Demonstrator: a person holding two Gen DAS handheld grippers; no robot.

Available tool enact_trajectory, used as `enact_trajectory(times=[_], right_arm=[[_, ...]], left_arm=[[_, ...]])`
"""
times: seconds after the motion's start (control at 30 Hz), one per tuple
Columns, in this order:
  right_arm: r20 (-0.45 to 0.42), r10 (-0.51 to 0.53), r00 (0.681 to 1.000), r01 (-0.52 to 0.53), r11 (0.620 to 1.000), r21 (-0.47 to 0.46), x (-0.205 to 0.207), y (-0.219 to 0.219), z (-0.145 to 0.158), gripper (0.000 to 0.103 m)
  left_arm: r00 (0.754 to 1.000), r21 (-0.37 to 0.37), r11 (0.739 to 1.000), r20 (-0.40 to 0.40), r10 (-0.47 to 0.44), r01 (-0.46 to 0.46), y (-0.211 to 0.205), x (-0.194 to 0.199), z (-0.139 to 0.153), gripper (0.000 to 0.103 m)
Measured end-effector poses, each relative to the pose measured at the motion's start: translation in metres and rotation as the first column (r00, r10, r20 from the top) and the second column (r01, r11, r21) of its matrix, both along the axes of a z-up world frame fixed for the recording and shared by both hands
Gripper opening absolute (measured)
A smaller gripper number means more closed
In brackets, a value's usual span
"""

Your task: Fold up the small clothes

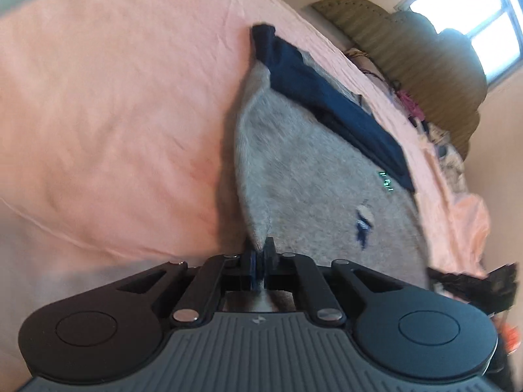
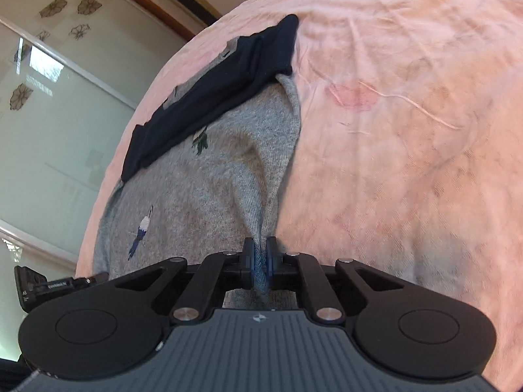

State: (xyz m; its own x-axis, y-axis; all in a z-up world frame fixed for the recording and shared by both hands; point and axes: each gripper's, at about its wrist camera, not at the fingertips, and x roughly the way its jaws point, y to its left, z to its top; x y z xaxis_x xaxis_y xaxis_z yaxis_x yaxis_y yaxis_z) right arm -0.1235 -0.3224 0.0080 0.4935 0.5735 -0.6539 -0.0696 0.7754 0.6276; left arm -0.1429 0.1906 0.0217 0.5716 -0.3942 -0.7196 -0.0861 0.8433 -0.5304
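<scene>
I see no words or numbers I can read. My right claw's body (image 2: 260, 318) has a small white mark on its grey top, at 6 o'clock. My left claw's body (image 1: 258, 320) has the same mark. My other claw (image 2: 36, 289), at 8 o'clock, has tiny white print, too small to read.
</scene>
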Motion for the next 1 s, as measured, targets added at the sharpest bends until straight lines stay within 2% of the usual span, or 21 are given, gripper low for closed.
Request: enact_trajectory(times=[0.07, 0.1, 0.13, 0.2, 0.27, 0.3, 0.33, 0.37, 0.5, 0.53, 0.57, 0.63, 0.7, 0.73, 0.77, 0.87, 0.93, 1.0], right_arm=[[0.020, -0.039, 0.999, 0.040, 0.999, -0.030, -0.006, -0.011, 0.005, 0.011], [0.017, -0.049, 0.999, 0.049, 0.999, -0.021, -0.006, -0.016, 0.003, 0.011], [0.010, -0.051, 0.999, 0.052, 0.999, -0.018, -0.007, -0.019, -0.002, 0.011], [0.010, -0.070, 0.998, 0.070, 0.997, 0.015, -0.008, -0.020, -0.008, 0.010], [-0.001, -0.092, 0.996, 0.092, 0.994, 0.052, -0.013, -0.021, -0.007, 0.019], [0.001, -0.090, 0.996, 0.090, 0.994, 0.070, -0.019, -0.022, -0.004, 0.029], [0.009, -0.081, 0.997, 0.080, 0.994, 0.080, -0.025, -0.023, -0.001, 0.041], [0.015, -0.067, 0.998, 0.066, 0.995, 0.080, -0.033, -0.023, 0.003, 0.046], [-0.025, -0.024, 0.999, 0.026, 0.997, 0.072, -0.060, -0.027, 0.004, 0.048], [-0.039, -0.017, 0.999, 0.020, 0.997, 0.080, -0.065, -0.026, 0.002, 0.048], [-0.048, -0.007, 0.999, 0.011, 0.996, 0.090, -0.071, -0.024, 0.000, 0.048], [-0.052, 0.006, 0.999, 0.000, 0.993, 0.118, -0.077, -0.019, -0.002, 0.048], [-0.051, 0.010, 0.999, -0.003, 0.991, 0.132, -0.080, -0.013, -0.004, 0.046], [-0.057, 0.006, 0.998, 0.001, 0.992, 0.126, -0.079, -0.011, -0.005, 0.021], [-0.079, -0.001, 0.997, 0.010, 0.994, 0.110, -0.078, -0.010, -0.007, 0.010], [-0.064, -0.027, 0.998, 0.033, 0.995, 0.093, -0.085, -0.018, -0.003, 0.009], [-0.063, -0.056, 0.996, 0.060, 0.996, 0.066, -0.088, -0.028, -0.002, 0.008], [-0.081, -0.070, 0.994, 0.077, 0.992, 0.096, -0.087, -0.035, -0.011, 0.008]], left_arm=[[1.000, 0.040, 0.999, 0.012, -0.002, 0.001, 0.012, 0.000, 0.005, 0.003], [1.000, 0.079, 0.997, 0.008, 0.004, -0.005, 0.014, 0.001, 0.004, 0.003], [1.000, 0.084, 0.996, 0.005, 0.002, -0.002, 0.015, 0.002, -0.001, 0.004], [1.000, 0.020, 1.000, 0.003, 0.011, -0.011, 0.017, -0.004, -0.004, 0.006], [1.000, -0.104, 0.994, -0.020, -0.022, 0.019, 0.021, -0.015, -0.006, 0.013], [0.999, -0.176, 0.984, -0.031, -0.034, 0.028, 0.023, -0.024, -0.009, 0.020], [0.999, -0.228, 0.973, -0.040, -0.030, 0.020, 0.025, -0.034, -0.014, 0.037], [0.999, -0.267, 0.964, -0.032, -0.017, 0.008, 0.025, -0.043, -0.018, 0.043], [0.999, -0.327, 0.944, -0.022, 0.029, -0.035, 0.017, -0.065, -0.025, 0.041], [0.999, -0.329, 0.944, -0.020, 0.026, -0.031, 0.013, -0.067, -0.026, 0.038], [0.999, -0.323, 0.946, -0.028, 0.022, -0.030, 0.010, -0.067, -0.027, 0.023], [0.998, -0.285, 0.958, -0.059, 0.018, -0.034, 0.006, -0.063, -0.030, 0.004], [0.999, -0.253, 0.967, -0.046, 0.007, -0.019, 0.007, -0.061, -0.027, 0.004], [1.000, -0.221, 0.975, -0.027, -0.003, -0.003, 0.008, -0.061, -0.019, 0.003], [1.000, -0.190, 0.982, 0.000, -0.007, 0.007, 0.012, -0.062, -0.010, 0.003], [0.998, -0.102, 0.994, 0.050, -0.029, 0.034, 0.027, -0.064, 0.014, 0.003], [0.997, -0.075, 0.995, 0.028, -0.070, 0.072, 0.030, -0.060, 0.007, 0.003], [0.996, -0.078, 0.994, -0.030, -0.084, 0.082, 0.027, -0.057, -0.009, 0.004]])
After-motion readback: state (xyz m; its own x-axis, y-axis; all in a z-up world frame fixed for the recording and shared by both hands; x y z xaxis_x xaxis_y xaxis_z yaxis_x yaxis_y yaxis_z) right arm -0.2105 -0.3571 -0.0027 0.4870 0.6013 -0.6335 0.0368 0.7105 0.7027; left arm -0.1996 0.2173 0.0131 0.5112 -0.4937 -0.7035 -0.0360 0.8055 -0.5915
